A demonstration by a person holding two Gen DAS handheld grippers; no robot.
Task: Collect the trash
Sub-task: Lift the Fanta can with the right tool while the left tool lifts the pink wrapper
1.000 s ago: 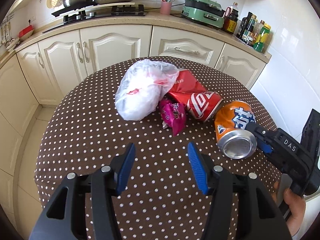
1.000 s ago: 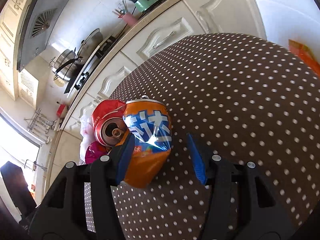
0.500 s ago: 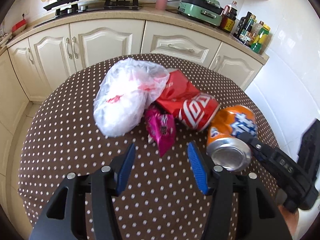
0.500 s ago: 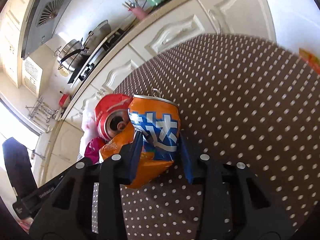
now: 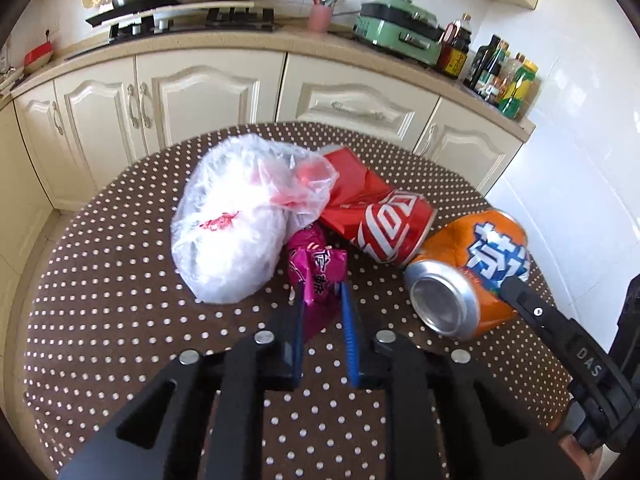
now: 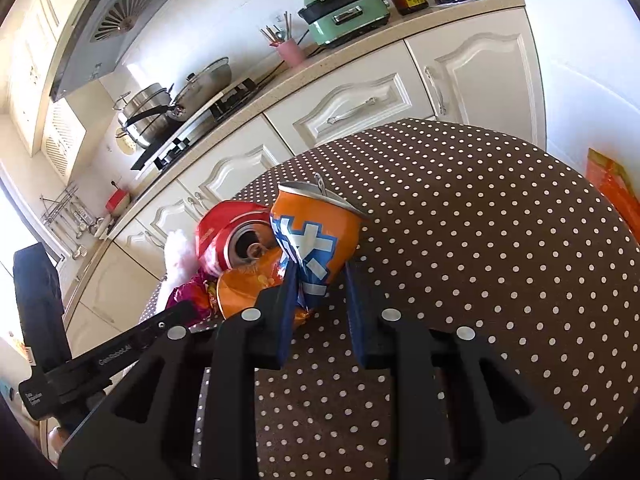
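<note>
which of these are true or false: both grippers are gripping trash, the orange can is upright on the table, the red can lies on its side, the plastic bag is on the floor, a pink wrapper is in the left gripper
1. Both grippers are gripping trash. True: the left gripper is shut on the pink wrapper, the right gripper on the orange can.
2. The orange can is upright on the table. False: it is tilted, dented, held in the right gripper.
3. The red can lies on its side. True.
4. The plastic bag is on the floor. False: it sits on the dotted table.
5. A pink wrapper is in the left gripper. True.
</note>
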